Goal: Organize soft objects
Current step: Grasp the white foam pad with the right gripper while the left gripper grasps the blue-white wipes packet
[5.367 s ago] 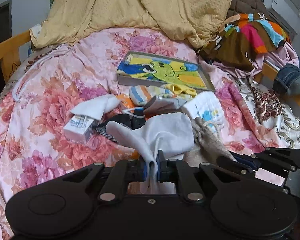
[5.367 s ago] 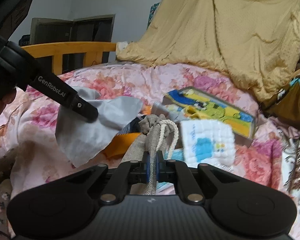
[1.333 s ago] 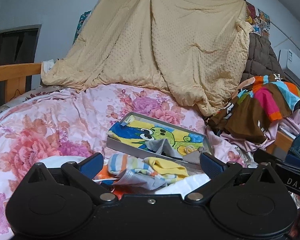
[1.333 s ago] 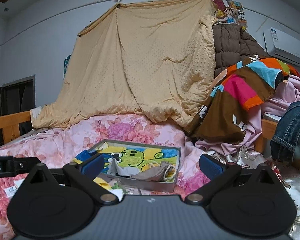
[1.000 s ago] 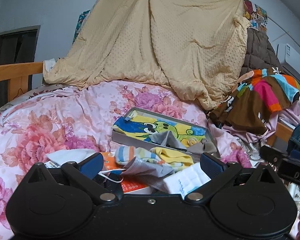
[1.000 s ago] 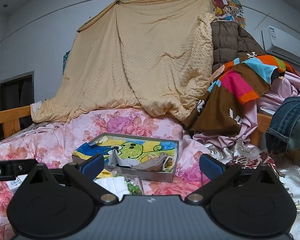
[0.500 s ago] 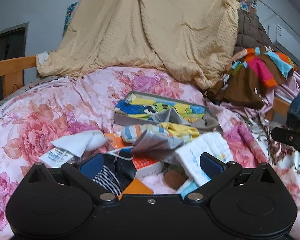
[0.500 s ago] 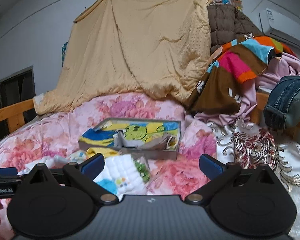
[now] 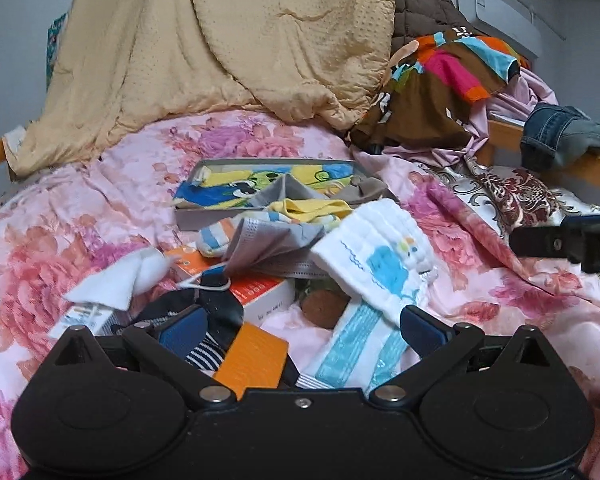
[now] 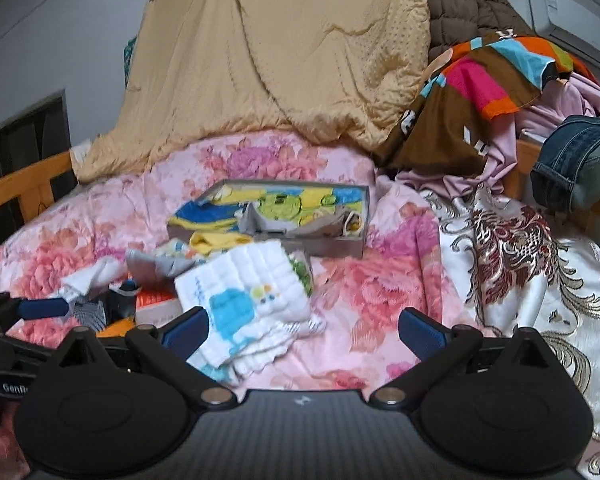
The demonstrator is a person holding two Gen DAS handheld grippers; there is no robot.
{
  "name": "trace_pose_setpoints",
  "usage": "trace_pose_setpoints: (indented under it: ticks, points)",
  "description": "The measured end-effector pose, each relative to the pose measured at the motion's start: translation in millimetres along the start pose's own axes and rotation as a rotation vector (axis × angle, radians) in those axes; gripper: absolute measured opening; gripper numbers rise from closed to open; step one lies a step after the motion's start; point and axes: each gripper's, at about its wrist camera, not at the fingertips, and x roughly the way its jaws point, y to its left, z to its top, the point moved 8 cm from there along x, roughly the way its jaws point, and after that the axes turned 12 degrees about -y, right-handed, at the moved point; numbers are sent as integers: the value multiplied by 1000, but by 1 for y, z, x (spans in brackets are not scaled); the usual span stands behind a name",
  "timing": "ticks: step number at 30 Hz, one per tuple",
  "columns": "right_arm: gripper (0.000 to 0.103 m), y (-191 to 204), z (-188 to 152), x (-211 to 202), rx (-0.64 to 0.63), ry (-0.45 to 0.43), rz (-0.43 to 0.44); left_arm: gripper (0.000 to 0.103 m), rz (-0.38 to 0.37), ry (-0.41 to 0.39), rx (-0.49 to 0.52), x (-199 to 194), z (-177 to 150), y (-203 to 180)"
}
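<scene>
- pink floral bedspread [image 9: 80,216] fills both views, with a tan quilt [image 9: 220,40] draped upright at 12 o'clock and a heap of bright clothes [image 9: 452,80] at 2 o'clock.
- left gripper [image 9: 300,326] points level over the near pile, jaws spread wide and empty; its blue pads straddle a dark striped sock [image 9: 204,352] and an orange card [image 9: 252,360].
- right gripper [image 10: 302,328] sits low and level, jaws also wide with nothing between them; its left pad lies just beside the white cloth.
- white quilted cloth [image 9: 376,248], printed with a blue patch, lies crumpled at the centre of the pile, 12 o'clock from both grippers.
- grey face mask [image 9: 268,244] is folded at 9 o'clock of that cloth, resting on an orange-and-white box [image 9: 260,296].
- striped sock [image 9: 212,240] and yellow fabric [image 9: 308,208] lie between the mask and the tray.
- cartoon-printed tray [image 9: 188,220], beyond the pile at 12 o'clock, holds a grey cloth [image 9: 284,192] and a beige pouch [image 9: 368,190].
- white pad [image 9: 116,280] lies at 10 o'clock of the left gripper.
</scene>
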Motion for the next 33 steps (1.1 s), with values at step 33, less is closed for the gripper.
trace_pose_setpoints:
  ticks: [33]
  points:
    - [103, 16, -60, 30, -16, 371, 41, 102, -143, 153, 375, 28, -56, -52]
